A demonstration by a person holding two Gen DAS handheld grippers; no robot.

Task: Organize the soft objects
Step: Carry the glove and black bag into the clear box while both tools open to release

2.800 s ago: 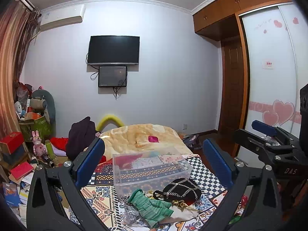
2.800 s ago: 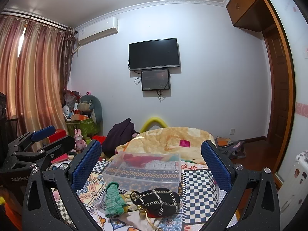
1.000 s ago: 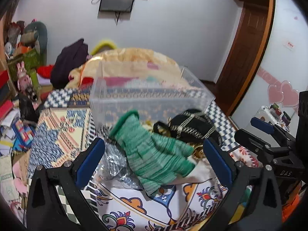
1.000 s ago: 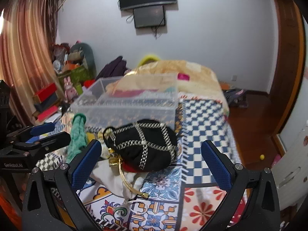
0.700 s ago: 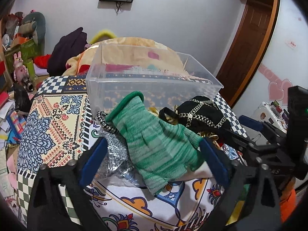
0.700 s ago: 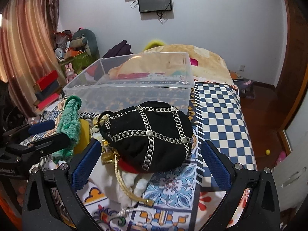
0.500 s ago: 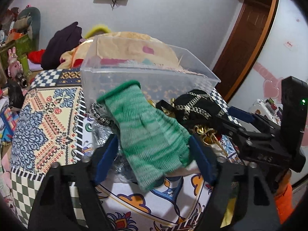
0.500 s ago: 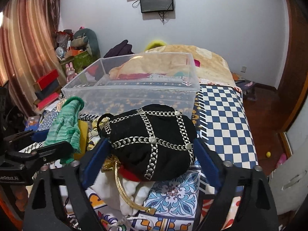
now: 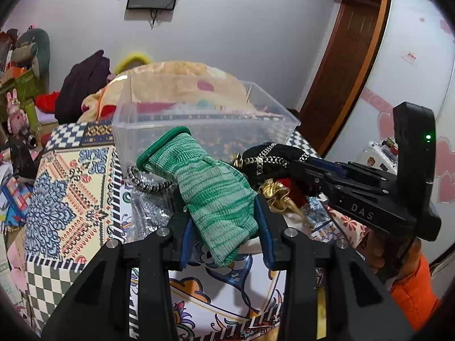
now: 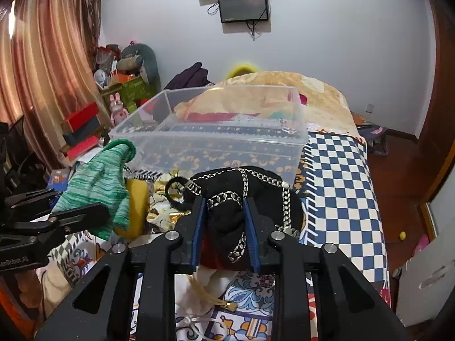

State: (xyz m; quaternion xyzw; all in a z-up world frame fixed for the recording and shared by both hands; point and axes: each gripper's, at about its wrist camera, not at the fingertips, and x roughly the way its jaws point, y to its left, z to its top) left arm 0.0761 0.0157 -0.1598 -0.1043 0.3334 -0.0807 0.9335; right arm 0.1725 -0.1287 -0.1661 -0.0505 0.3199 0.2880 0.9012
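My left gripper (image 9: 223, 221) is shut on a green knitted glove (image 9: 204, 182), whose cuff points up toward a clear plastic bin (image 9: 204, 122). The glove also shows at the left of the right wrist view (image 10: 99, 182). My right gripper (image 10: 224, 227) is shut on a black pouch with silver chains (image 10: 244, 190); the pouch shows in the left wrist view (image 9: 267, 156) just right of the glove. The bin (image 10: 216, 130) stands right behind both, on a patterned bedspread (image 9: 71, 187). A silver mesh item (image 9: 150, 207) and gold cloth (image 9: 275, 196) lie under them.
A yellow item (image 10: 136, 199) lies between glove and pouch. A peach quilt (image 10: 298, 91) is heaped behind the bin. Boxes and toys (image 10: 119, 96) crowd the left wall by the curtain. A wooden door (image 9: 341, 65) and wardrobe are to the right.
Both grippers dropped from a raised, open pose toward the bed and closed, the left on the green glove and the right on the black pouch.
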